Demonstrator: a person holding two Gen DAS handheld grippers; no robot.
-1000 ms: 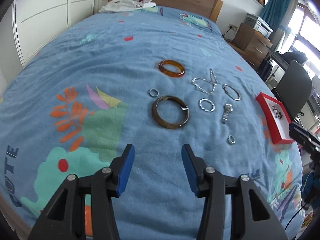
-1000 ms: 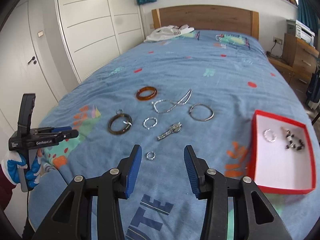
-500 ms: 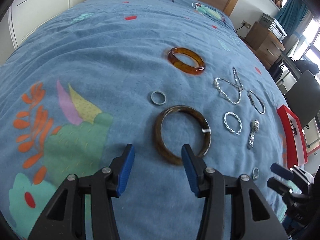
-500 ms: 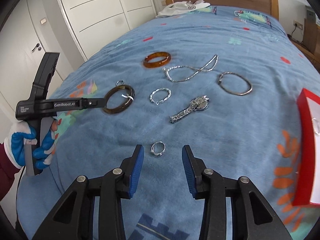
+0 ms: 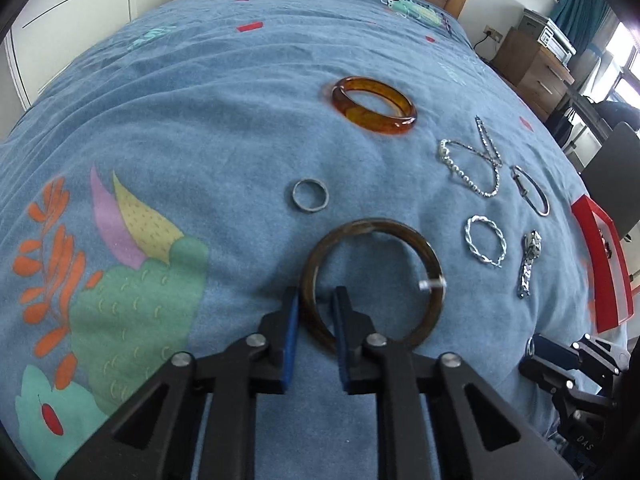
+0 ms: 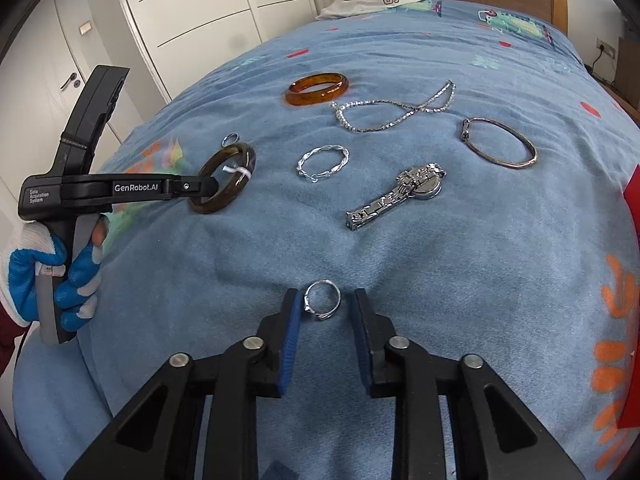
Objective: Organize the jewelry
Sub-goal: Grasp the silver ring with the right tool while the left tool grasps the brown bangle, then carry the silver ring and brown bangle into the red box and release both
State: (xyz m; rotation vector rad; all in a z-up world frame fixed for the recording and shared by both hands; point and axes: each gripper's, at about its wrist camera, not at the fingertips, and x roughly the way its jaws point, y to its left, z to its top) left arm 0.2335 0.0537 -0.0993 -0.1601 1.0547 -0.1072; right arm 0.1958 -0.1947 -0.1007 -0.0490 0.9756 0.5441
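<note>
Jewelry lies spread on a blue patterned bedspread. My left gripper point(image 5: 315, 312) straddles the near rim of the dark brown bangle point(image 5: 372, 224); its jaws are closing and the pads pinch that rim. From the right wrist view the left gripper point(image 6: 208, 188) holds the bangle point(image 6: 208, 209) tilted up. My right gripper point(image 6: 326, 308) is low over the bed with a small silver ring point(image 6: 322, 300) between its fingers; the jaws are closing, and the pads stand clear of the ring. The red tray point(image 5: 600, 264) sits at the right.
Beyond lie an amber bangle point(image 5: 376, 120), a small grey band point(image 5: 296, 200), a silver chain point(image 5: 472, 176), a twisted silver ring point(image 5: 468, 240), a watch point(image 6: 400, 192) and a thin metal bangle point(image 6: 512, 164). A gloved hand point(image 6: 76, 280) holds the left gripper. White clothing lies by the headboard.
Both grippers have dropped toward the bed. The left jaws have narrowed from wide apart onto the brown bangle's rim and tilted it. The right jaws have narrowed around the silver ring.
</note>
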